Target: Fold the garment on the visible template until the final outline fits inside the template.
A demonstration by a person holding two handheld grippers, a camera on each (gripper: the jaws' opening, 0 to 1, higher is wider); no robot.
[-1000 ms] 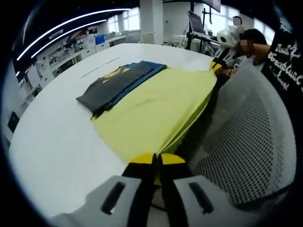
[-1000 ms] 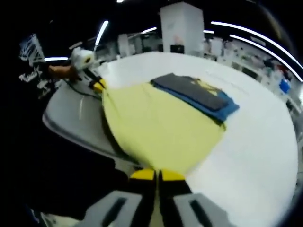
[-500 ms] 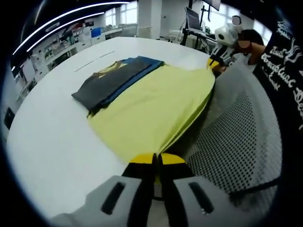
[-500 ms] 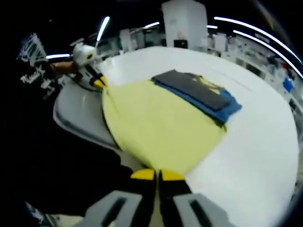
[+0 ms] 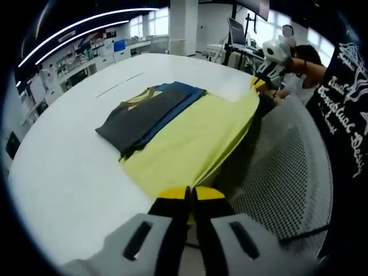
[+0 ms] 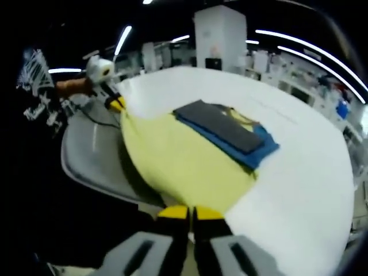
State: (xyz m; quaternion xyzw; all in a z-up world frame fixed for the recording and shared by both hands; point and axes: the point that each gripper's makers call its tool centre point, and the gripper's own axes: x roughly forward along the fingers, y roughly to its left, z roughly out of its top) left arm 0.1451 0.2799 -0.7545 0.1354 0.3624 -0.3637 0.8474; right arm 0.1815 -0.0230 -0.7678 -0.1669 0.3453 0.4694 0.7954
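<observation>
White ornate lettering on the person's black shirt at the right edge of the left gripper view, script style, too distorted to read a word for certain; the same shirt shows white print at the left of the right gripper view, blurred, unreadable. No other label, number or sign legible on anything in either view

Yellow garment spread flat, stretched taut over white table's near edge; far end under folded dark grey and blue garments; two near corners pinched, slightly lifted.
</observation>
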